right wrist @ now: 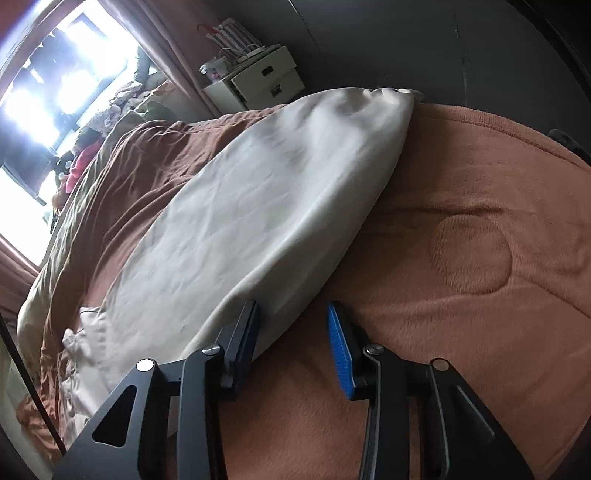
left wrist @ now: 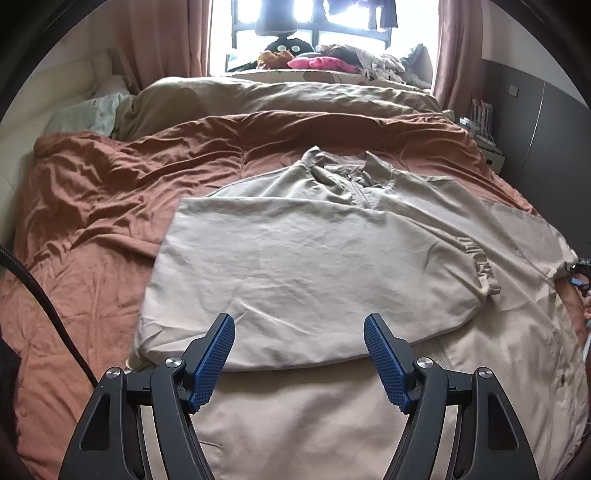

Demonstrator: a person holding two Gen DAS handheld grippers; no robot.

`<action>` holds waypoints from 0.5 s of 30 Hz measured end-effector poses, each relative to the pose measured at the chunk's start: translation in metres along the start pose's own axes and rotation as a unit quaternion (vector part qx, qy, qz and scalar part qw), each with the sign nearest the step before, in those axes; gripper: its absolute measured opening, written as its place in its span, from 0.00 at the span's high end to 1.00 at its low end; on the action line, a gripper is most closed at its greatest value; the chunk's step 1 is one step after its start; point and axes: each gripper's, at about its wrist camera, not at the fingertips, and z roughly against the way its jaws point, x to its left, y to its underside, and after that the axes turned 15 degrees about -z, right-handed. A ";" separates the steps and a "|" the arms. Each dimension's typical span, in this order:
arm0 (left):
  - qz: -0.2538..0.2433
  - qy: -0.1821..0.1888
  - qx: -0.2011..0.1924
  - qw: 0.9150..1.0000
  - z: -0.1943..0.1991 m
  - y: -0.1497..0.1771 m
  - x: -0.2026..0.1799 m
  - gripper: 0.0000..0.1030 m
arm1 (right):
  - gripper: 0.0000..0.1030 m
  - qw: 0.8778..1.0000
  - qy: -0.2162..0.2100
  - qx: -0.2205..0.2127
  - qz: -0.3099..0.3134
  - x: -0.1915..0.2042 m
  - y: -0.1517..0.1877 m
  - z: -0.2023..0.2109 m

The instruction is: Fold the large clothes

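While the beige zip-neck jacket (left wrist: 332, 236) lay spread across the rust-brown quilt (left wrist: 92, 206) of the bed, its collar toward the window (left wrist: 295, 22), 1 sleeve was already folded in over the chest, the elastic cuff (left wrist: 480, 266) resting on the body panel. That left a squarer shape, and judging from it the fold was partly done, with the other sleeve and the hem still to come.

The left gripper (left wrist: 299, 358) hung above the near hem with its 2 blue pads wide apart and nothing between them; it touched no cloth that could be seen, and seemed placed there to be ready for the bottom edge.

The right gripper (right wrist: 293, 332) sat low at the jacket's right side, where the unfolded sleeve (right wrist: 280, 206) ran away toward the bedside drawers (right wrist: 258, 81). Its jaws stood partly open, straddling the edge of the sleeve: 1 finger (right wrist: 243, 332) lay against the beige cloth, the other pad (right wrist: 340, 347) stood clear over the quilt. The fabric was between the pads but not yet pinched. Coming in at that edge probably served to catch a single layer without dragging the quilt. A thin, slippery cloth like this could slide out of a shallow bite.
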 end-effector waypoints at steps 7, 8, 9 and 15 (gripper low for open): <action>0.002 0.004 0.008 1.000 -0.008 0.006 0.000 0.28 | 0.73 0.999 0.020 -0.009 0.029 0.021 -0.007 -0.015; 0.007 0.004 0.010 1.000 -0.010 0.006 0.001 0.28 | 0.80 0.999 0.025 -0.012 0.033 0.022 -0.008 -0.017; 0.013 0.007 0.014 1.000 -0.011 0.006 0.001 0.28 | 0.93 0.999 0.030 -0.014 0.032 0.022 -0.010 -0.019; 0.040 0.014 0.021 0.999 0.005 -0.005 0.006 0.28 | 1.00 0.998 -0.003 -0.045 0.043 0.041 -0.011 0.022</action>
